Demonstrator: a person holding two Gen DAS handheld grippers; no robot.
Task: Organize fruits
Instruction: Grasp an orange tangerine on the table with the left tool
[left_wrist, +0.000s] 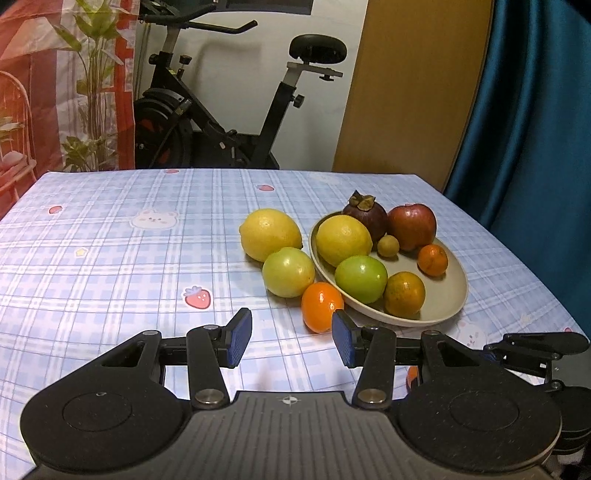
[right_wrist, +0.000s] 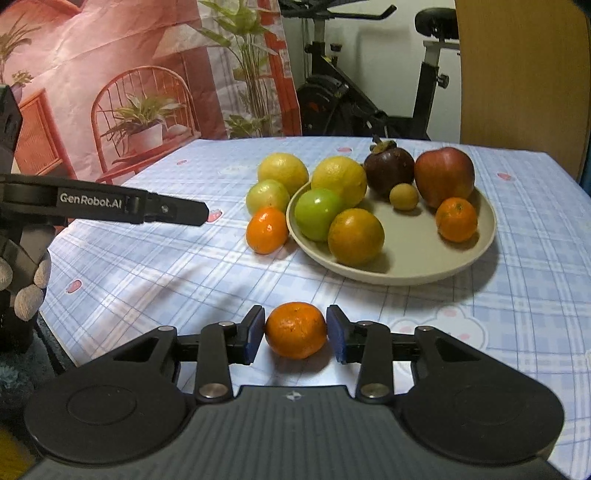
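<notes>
My right gripper (right_wrist: 295, 334) is shut on a small tangerine (right_wrist: 295, 325) low over the tablecloth near the front edge, a blue pad pressing each side. Beyond it a beige plate (right_wrist: 424, 269) holds a lemon (right_wrist: 339, 179), a green fruit (right_wrist: 319, 214), an orange (right_wrist: 355, 236), a tangerine (right_wrist: 456, 218), an apple (right_wrist: 443, 175), a mangosteen (right_wrist: 389, 170) and a tiny round fruit (right_wrist: 403, 196). Left of the plate a lemon (left_wrist: 269, 233), a green fruit (left_wrist: 289, 272) and a tangerine (left_wrist: 322, 306) lie on the cloth. My left gripper (left_wrist: 291, 338) is open and empty, just short of that tangerine.
The table wears a blue checked cloth (left_wrist: 110, 258) with a wide bare stretch on the left. An exercise bike (left_wrist: 221, 110) stands behind the far edge, a teal curtain (left_wrist: 535, 129) at the right. A gloved hand (right_wrist: 29, 273) holds the left gripper's handle.
</notes>
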